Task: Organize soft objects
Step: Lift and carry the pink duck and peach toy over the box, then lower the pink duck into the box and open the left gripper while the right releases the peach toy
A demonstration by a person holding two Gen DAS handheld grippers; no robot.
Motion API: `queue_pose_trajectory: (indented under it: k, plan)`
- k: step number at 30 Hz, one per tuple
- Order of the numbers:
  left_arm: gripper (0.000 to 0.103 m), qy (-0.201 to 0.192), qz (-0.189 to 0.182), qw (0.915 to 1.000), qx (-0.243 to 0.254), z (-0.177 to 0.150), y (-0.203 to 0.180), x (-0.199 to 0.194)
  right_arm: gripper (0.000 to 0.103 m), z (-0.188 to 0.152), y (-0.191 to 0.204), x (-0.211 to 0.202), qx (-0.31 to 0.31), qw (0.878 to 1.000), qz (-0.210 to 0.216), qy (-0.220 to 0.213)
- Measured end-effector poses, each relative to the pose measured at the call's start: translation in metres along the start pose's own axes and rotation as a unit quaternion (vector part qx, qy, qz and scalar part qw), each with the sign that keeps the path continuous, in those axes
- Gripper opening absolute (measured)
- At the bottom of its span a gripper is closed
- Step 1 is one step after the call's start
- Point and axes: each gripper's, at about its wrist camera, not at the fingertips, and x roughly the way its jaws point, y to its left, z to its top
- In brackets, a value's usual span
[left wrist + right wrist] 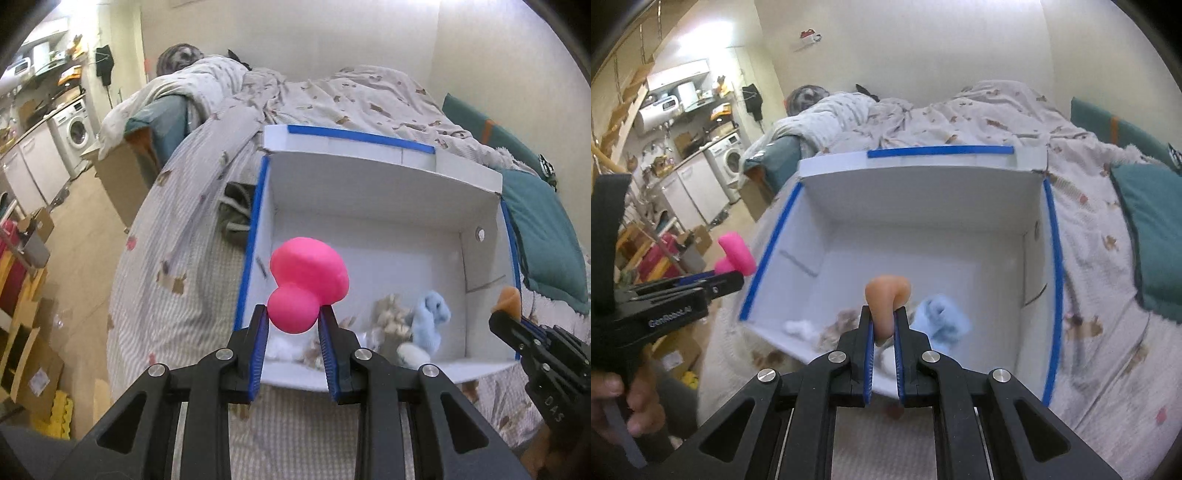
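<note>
My left gripper (292,314) is shut on a pink mushroom-shaped soft toy (308,284) and holds it over the near left part of a white box with blue tape edges (369,195) on the bed. My right gripper (884,314) is shut on an orange soft toy (886,295) above the box's near wall (923,206). Inside the box lie a light blue plush (428,317), a beige plush (391,317) and white fluff (801,326). The right gripper shows at the right edge of the left view (517,321); the left gripper and pink toy (737,254) show at left in the right view.
The box sits on a bed with a patterned quilt (332,92). Teal pillows (539,229) lie to the right. A dark green cloth (236,210) lies left of the box. Cardboard boxes (33,350), cabinets and a washing machine (75,129) stand on the floor at left.
</note>
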Motion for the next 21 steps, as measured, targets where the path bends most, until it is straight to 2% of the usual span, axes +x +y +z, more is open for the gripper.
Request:
queue_pose_trajectory:
  k: [8, 14, 21]
  plan:
    - [0.025, 0.024, 0.005, 0.9995, 0.017, 0.008, -0.022, 0.047, 0.011, -0.006, -0.032, 0.033, 0.059, 0.997, -0.028, 0.039]
    - [0.025, 0.042, 0.01, 0.9985, 0.034, -0.005, -0.028, 0.079, 0.011, -0.016, -0.045, 0.049, 0.08, 0.993, -0.045, 0.077]
    - [0.025, 0.061, 0.011, 0.997, 0.047, -0.017, -0.03, 0.099, 0.011, -0.025, -0.049, 0.068, 0.092, 0.987, -0.051, 0.118]
